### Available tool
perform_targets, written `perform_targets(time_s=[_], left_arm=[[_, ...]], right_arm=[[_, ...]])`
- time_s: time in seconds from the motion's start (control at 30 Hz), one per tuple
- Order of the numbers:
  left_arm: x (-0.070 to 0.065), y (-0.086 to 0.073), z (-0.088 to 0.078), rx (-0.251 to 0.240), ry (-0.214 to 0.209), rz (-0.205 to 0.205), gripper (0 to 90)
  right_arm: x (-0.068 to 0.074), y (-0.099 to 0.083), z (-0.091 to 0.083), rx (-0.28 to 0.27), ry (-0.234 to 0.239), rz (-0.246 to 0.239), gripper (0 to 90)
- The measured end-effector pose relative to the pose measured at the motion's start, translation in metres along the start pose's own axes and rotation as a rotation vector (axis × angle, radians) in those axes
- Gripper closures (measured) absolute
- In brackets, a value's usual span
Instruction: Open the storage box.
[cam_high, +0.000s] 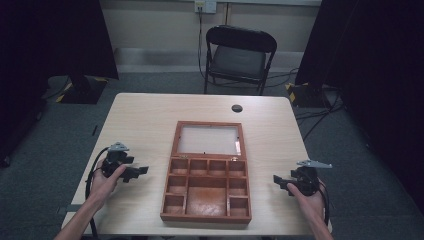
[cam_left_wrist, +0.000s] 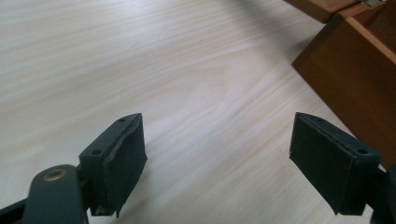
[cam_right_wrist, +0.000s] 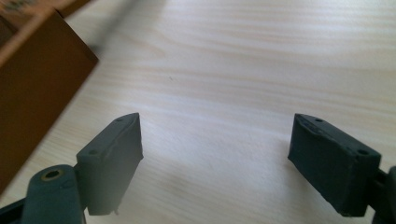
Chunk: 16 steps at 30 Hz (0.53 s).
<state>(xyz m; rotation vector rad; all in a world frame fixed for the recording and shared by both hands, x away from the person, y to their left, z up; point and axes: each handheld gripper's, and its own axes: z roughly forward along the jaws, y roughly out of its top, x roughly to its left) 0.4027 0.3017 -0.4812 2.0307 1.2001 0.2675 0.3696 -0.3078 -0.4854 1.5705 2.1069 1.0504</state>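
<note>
while the box (cam_high: 206, 172) lay open at the middle of the table (cam_high: 145, 115), its lid (cam_high: 208, 138) was folded flat beyond the tray, toward the chair (cam_high: 239, 57), so that every compartment was left bare to view; none was seen to hold anything. the left gripper (cam_high: 141, 171) was held to the left of the box, a short way off its wall, and the right gripper (cam_high: 277, 181) was held to the right of the box, a little farther off. both were pointed inward at the box, low over the wood, as though the box had been framed from two sides for a two-handed move, most likely the closing of the lid. the jaws of the left gripper (cam_left_wrist: 217, 158) were spread wide with only bare table between them, and the brown wall of the box (cam_left_wrist: 355, 79) was seen just past the far pad. the jaws of the right gripper (cam_right_wrist: 215, 161) were likewise spread wide and held nothing, the box (cam_right_wrist: 35, 79) being seen beside them, apart from the pads. nothing was touched by either gripper. a dark grommet (cam_high: 237, 108) was set in the table beyond the box.
</note>
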Motion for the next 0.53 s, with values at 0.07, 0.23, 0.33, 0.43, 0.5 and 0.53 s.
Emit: perform_targets(time_s=[0.07,0.23,0.33,0.43,0.5,0.53], left_arm=[[0.002,-0.004,-0.001,0.03,0.076,0.023,17.8],[0.001,-0.013,0.003,0.045,0.18,0.055,15.8],[0.0,-0.016,0.01,-0.001,0.2,0.056,9.4],[0.001,-0.018,0.014,-0.032,0.204,0.044,0.0],[0.001,-0.018,0.014,-0.032,0.205,0.045,0.0],[0.001,-0.018,0.014,-0.032,0.205,0.045,0.0]], right_arm=[[0.0,-0.002,0.0,0.012,-0.035,-0.017,16.4],[-0.002,-0.01,0.002,-0.01,-0.088,-0.028,14.2],[0.002,-0.016,0.005,-0.028,-0.149,-0.106,13.4],[0.004,-0.015,0.006,-0.027,-0.158,-0.097,13.2],[0.004,-0.015,0.006,-0.027,-0.158,-0.097,13.2],[0.004,-0.015,0.006,-0.027,-0.158,-0.097,13.2]])
